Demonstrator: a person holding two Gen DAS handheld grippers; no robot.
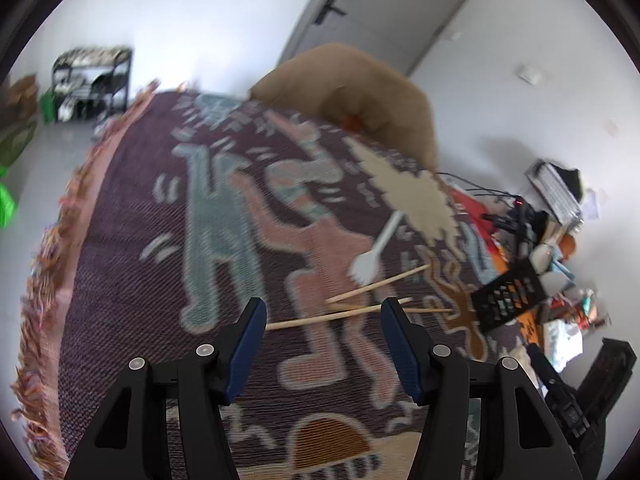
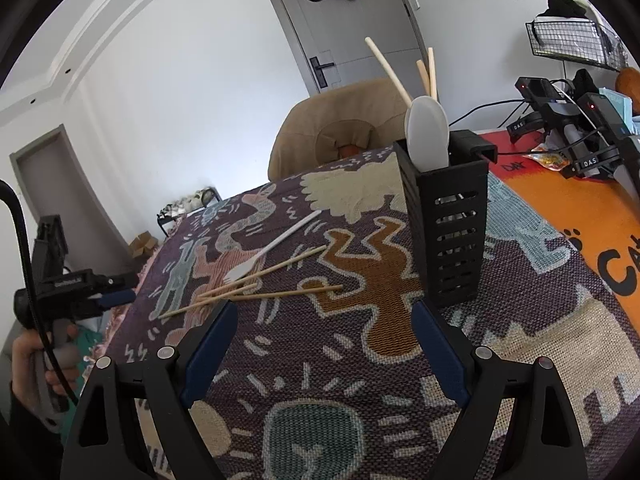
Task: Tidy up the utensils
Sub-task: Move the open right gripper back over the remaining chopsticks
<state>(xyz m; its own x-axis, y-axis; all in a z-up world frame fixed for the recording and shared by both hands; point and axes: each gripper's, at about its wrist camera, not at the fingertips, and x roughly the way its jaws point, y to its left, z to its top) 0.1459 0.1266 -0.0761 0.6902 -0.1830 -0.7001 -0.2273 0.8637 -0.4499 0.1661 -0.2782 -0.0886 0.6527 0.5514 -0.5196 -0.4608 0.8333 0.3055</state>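
Nearest my lens, the left gripper [image 1: 323, 310] hangs with its jaws parted and nothing between the pads, tilted down toward the patterned cloth [image 1: 224, 264] covering the bench. The right gripper [image 2: 323, 316] is likewise spread wide and empty, low over the same cloth.

Just past the left jaws lie the loose chopsticks [image 1: 360, 306], thin pale sticks crossing one another in a small heap, with a white plastic fork [image 1: 370, 260] resting beside them, tines toward me, its head just beside the upper stick.

I judge all of these light and stiff; the sticks are round and likely to roll or pivot if pinched near a tip, so I would take one at mid-length, square across the shaft. The fork looks flat and thin, best taken by its handle.

Farther right stands the black slotted holder [image 2: 446, 232], upright, already carrying a white spoon [image 2: 427, 132] and several chopsticks.
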